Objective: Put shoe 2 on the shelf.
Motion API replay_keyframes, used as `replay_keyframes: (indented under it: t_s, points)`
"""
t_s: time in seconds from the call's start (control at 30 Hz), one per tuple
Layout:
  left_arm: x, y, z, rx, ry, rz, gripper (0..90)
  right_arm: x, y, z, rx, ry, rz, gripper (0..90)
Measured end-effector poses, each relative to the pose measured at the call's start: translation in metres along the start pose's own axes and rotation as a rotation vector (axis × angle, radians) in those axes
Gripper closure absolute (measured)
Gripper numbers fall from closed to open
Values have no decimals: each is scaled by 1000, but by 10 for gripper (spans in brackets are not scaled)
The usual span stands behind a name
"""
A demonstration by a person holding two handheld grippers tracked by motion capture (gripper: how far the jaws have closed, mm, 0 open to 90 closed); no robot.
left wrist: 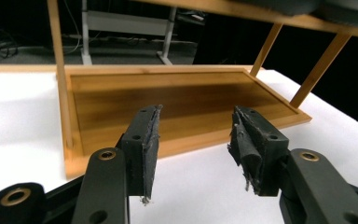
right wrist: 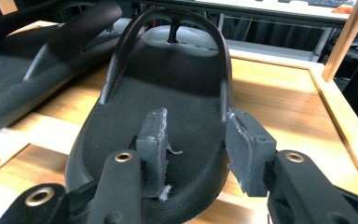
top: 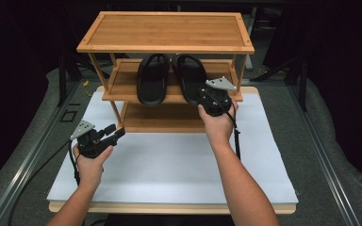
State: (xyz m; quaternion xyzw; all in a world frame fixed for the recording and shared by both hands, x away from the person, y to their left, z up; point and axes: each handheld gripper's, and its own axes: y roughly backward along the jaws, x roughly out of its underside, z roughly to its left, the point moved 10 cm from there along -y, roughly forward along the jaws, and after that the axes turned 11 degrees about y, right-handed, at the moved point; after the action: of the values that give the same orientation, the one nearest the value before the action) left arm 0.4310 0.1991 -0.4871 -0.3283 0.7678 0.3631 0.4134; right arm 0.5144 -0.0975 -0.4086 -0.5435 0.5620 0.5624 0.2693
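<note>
Two black rubber flip-flop sandals (top: 171, 77) on bamboo rack's middle shelf (top: 122, 92); light, floppy, grippy. Right gripper (right wrist: 197, 149) fingers half-open astride heel rim, unclamped; best hold there. Left gripper (left wrist: 196, 149) empty, half-open at seven o'clock.

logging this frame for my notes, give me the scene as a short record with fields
setting: three-tier bamboo shoe rack on a white sheet
middle shelf: right flip-flop beside left flip-flop, both black
bottom shelf: bare
right tongs: at the heel of the right flip-flop, jaws apart, one over the sole, one off its edge, pads not pressing
left tongs: open, nothing between them, facing the bottom shelf
</note>
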Motion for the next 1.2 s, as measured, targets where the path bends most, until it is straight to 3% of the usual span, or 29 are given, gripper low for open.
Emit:
replay_keyframes:
  t_s: [0.13,0.37,0.5,0.53,0.6,0.67,0.83,0.87,1.1,1.2]
  points:
    - [-17,-5,-4,4,-16,-10,514,-3,-7,3,14,-40,-7,594]
    - [-53,-18,-14,13,-22,-46,518,-5,-9,5,33,-60,-7,555]
    - [-69,-25,-22,17,-37,-54,518,-6,-9,12,10,-70,-19,562]
    - [-73,-27,-24,19,-35,-61,518,-8,-9,19,-33,-70,-29,562]
    - [-78,-31,-27,21,-36,-59,518,-9,-9,23,-55,-63,-39,562]
    - [-81,-34,-28,23,-32,-59,518,-10,-9,25,-44,-58,-32,563]
    - [-83,-43,-32,26,-28,-48,519,-11,-7,29,-69,-78,-33,565]
    - [-83,-44,-32,24,-26,-44,519,-12,-7,33,-103,-90,-41,572]
    - [-78,-54,-37,28,-26,-26,520,-13,-6,37,-104,-87,-40,573]
    - [-77,-58,-38,27,-19,-18,521,-13,-6,40,-126,-89,-47,575]
